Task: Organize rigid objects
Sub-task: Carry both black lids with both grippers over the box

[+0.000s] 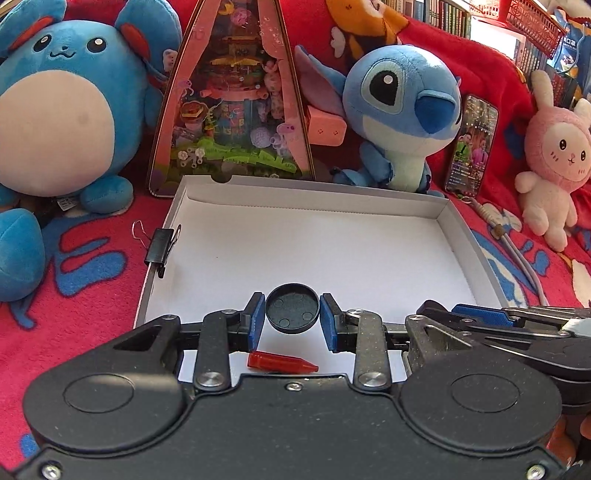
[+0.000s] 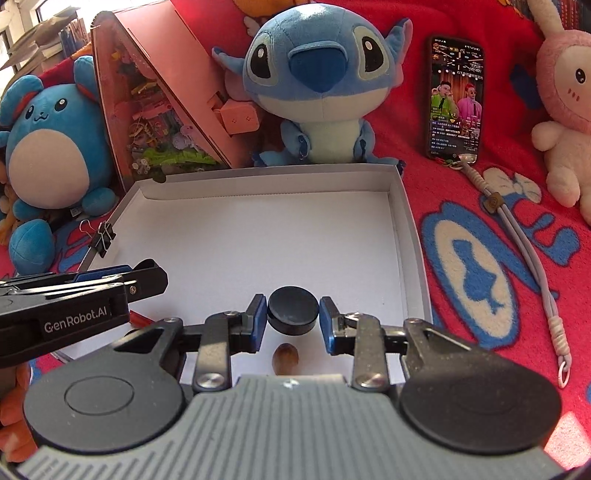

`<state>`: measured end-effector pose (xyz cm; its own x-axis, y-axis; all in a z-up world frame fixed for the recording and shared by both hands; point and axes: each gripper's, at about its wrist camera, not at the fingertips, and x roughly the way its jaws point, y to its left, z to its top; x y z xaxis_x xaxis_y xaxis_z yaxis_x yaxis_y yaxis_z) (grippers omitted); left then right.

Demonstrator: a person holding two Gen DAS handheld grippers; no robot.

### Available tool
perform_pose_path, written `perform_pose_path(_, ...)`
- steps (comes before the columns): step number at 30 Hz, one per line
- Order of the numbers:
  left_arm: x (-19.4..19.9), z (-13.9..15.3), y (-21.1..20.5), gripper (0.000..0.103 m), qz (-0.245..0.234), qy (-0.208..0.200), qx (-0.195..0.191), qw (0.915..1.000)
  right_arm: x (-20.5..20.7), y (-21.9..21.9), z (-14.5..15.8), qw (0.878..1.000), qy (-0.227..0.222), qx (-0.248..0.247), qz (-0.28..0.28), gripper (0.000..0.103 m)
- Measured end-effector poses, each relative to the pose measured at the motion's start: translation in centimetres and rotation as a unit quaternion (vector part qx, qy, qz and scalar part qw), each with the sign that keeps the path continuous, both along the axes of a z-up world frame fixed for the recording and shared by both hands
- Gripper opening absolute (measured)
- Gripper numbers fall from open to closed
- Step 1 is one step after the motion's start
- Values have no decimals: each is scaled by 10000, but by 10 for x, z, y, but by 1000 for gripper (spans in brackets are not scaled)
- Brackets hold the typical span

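Each gripper, left gripper (image 1: 292, 319) and right gripper (image 2: 292, 317), is clamped on its own black cap above the white box's (image 1: 448, 218) near edge. The left cap (image 1: 292, 313) shows its hollow underside, the right cap (image 2: 293, 310) a smooth top. Only the left view shows the red crayon (image 1: 280, 362); only the right view, a brown nut (image 2: 285, 357).

a red blanket (image 2: 461, 192) with blue and cream patterns covers the surface. bookshelves (image 1: 443, 14) stand behind, bright daylight falling across them and the blanket.

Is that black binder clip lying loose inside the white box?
No. The black binder clip is clamped onto the left wall of the white box, not lying on its floor.
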<state>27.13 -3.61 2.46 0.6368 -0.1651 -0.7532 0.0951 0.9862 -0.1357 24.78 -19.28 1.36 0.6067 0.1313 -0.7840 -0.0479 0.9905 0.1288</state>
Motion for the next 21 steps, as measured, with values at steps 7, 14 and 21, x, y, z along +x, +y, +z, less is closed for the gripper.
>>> perform_pose_path(7, 0, -6, -3, 31, -36, 19, 161, 9999, 2, 5, -6, 9999, 62, -125, 53, 36)
perform_pose_path(14, -1, -13, -3, 31, -35, 118, 201, 9997, 0, 10, -9, 9996, 97, -231, 157, 36)
perform_pose_path(21, -1, -13, -5, 31, -78, 46, 324, 9994, 1, 10, -10, 9996, 121, -221, 148, 37)
